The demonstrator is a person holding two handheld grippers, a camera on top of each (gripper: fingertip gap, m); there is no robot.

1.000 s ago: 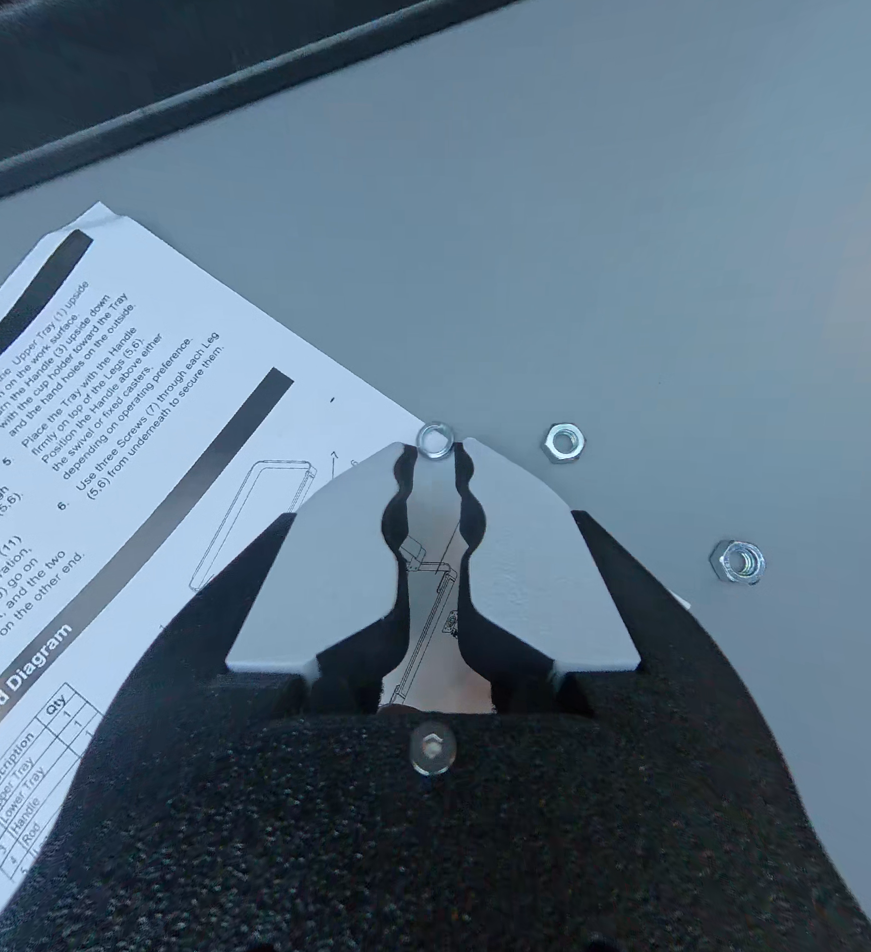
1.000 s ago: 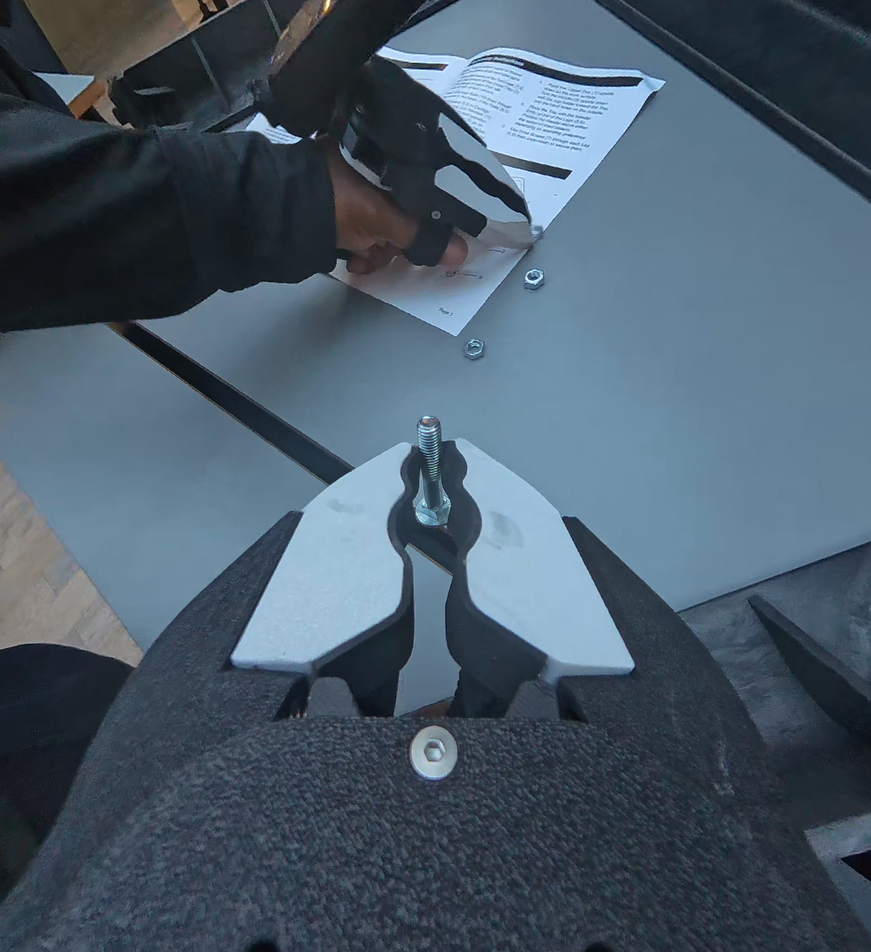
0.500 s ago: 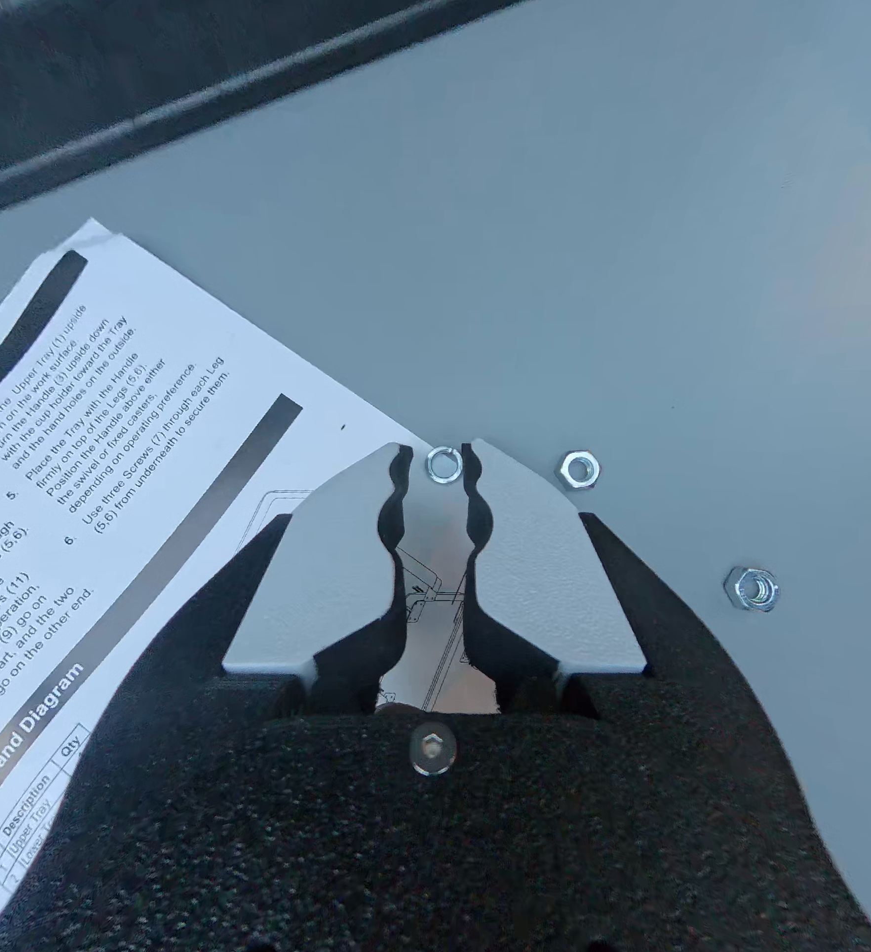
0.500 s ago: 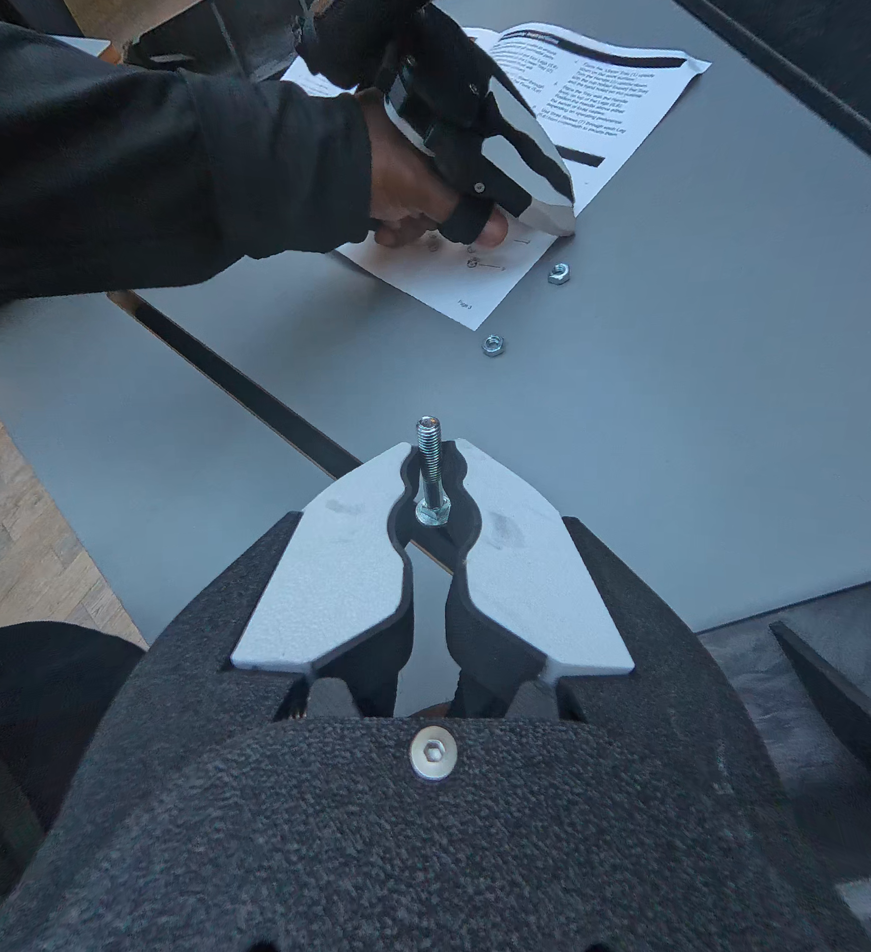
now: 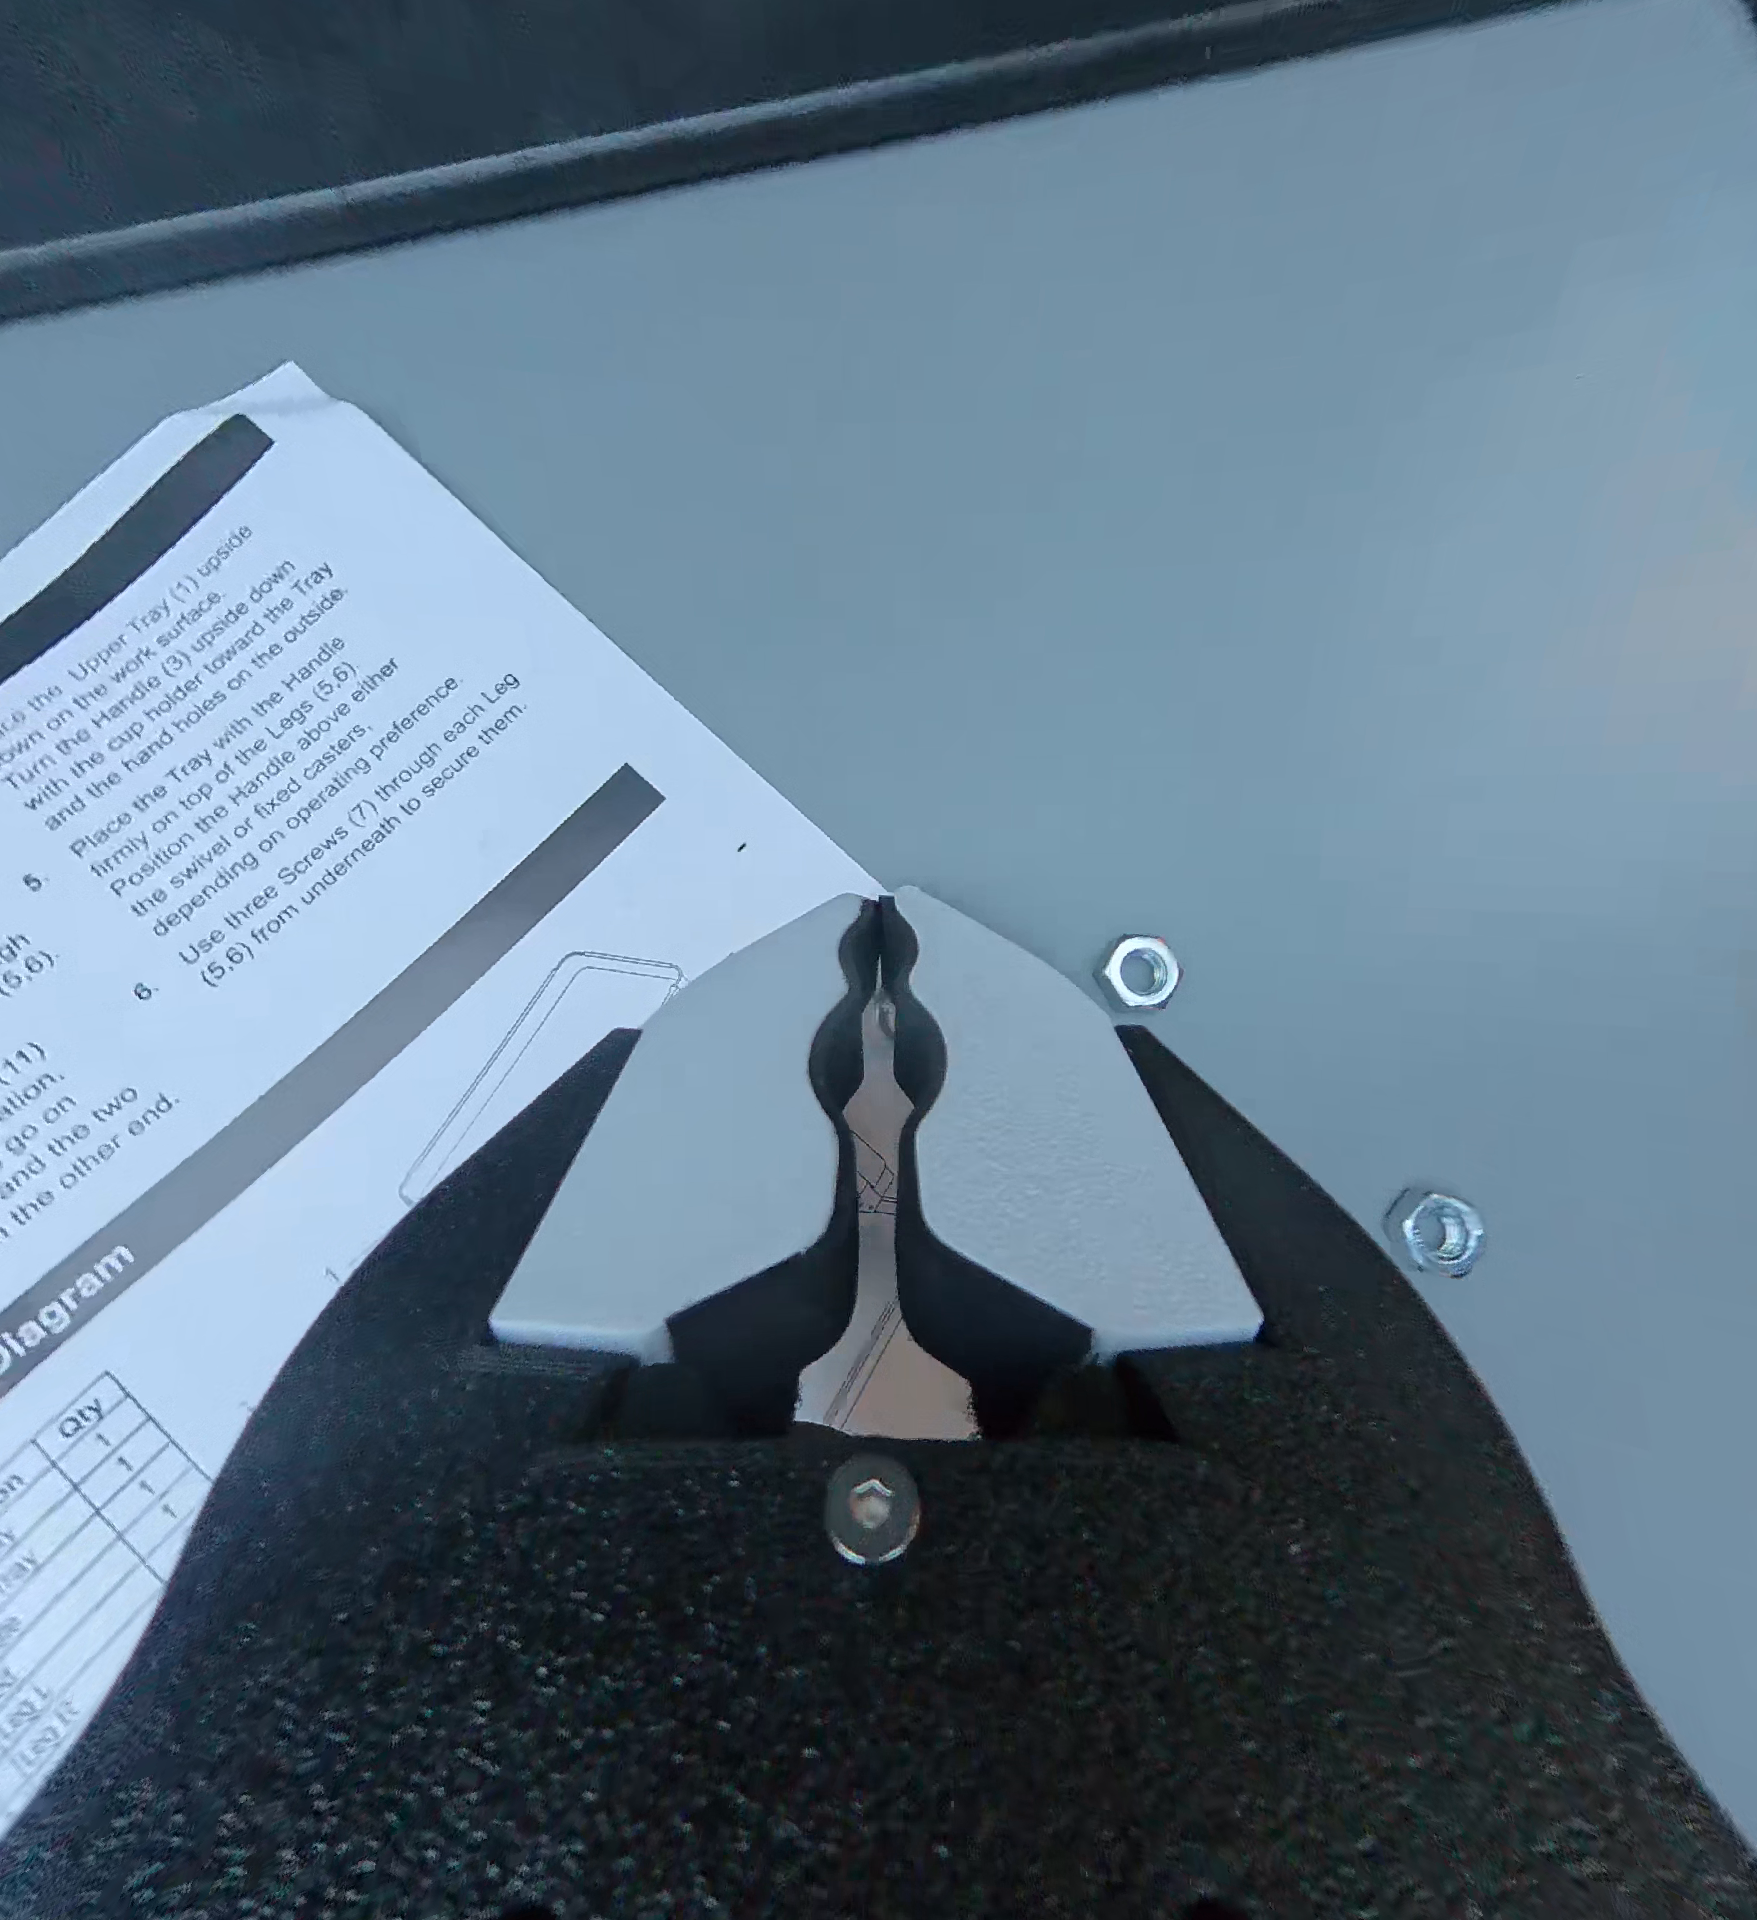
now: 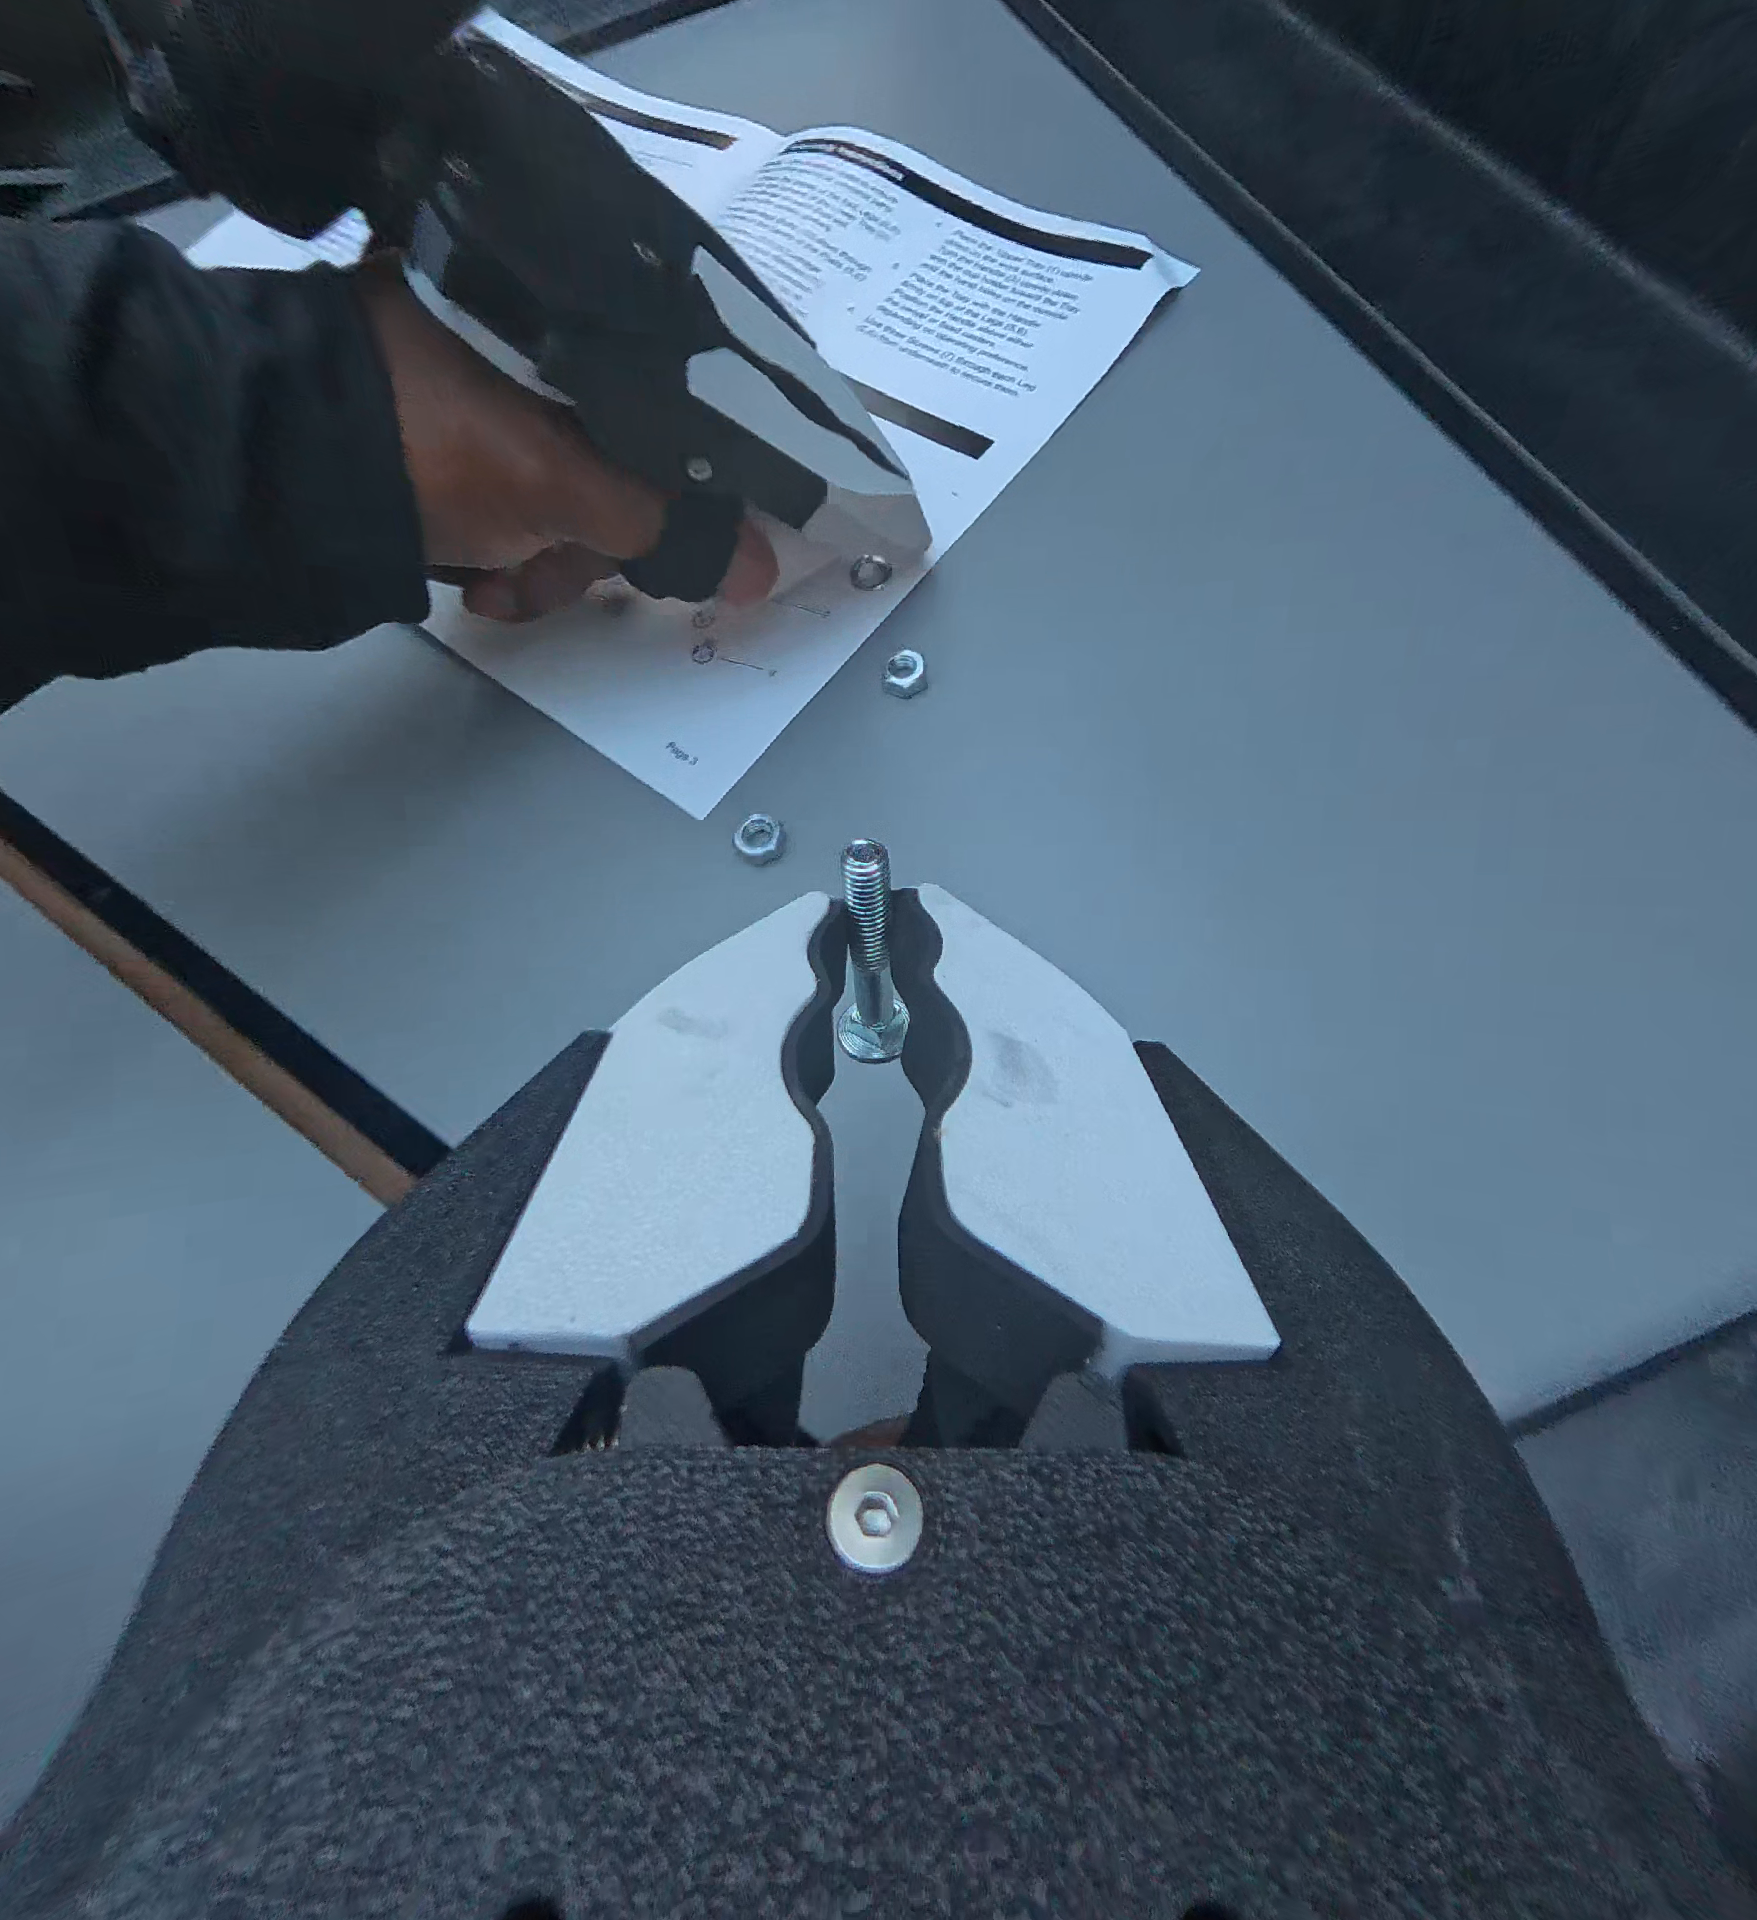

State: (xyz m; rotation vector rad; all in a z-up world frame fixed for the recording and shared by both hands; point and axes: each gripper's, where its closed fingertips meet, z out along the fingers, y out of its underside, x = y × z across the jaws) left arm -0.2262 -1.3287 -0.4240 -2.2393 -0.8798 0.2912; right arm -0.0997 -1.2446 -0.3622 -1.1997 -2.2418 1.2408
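Note:
My left gripper (image 5: pixel 879 914) is shut, its tips meeting over the edge of a printed instruction sheet (image 5: pixel 334 831). A small steel washer (image 5: pixel 882 1013) glints through the gap behind the tips. In the right wrist view the washer (image 6: pixel 872 571) sits just under the left gripper (image 6: pixel 918 535), on the sheet (image 6: pixel 957 312). I cannot tell if it is pinched. My right gripper (image 6: pixel 874 904) is shut on a threaded bolt (image 6: pixel 867 935) that points forward, its hex end (image 6: pixel 872 1034) in the jaw hollow. It hangs above the grey table (image 6: pixel 1269 831).
Two loose hex nuts lie on the table right of the sheet: one (image 5: pixel 1141 971) (image 6: pixel 905 673) and another (image 5: pixel 1437 1233) (image 6: pixel 760 836), just ahead of the bolt. A hand (image 6: pixel 500 488) in a black sleeve holds the left gripper. A dark raised rim (image 5: pixel 645 156) (image 6: pixel 1476 364) borders the table. The gap from one gripper's tips to the other's is roughly 15 cm.
My left gripper's fingers have closed from open around the washer, which now shows behind the tips. My right gripper, still holding the bolt, has moved closer to the sheet and nuts.

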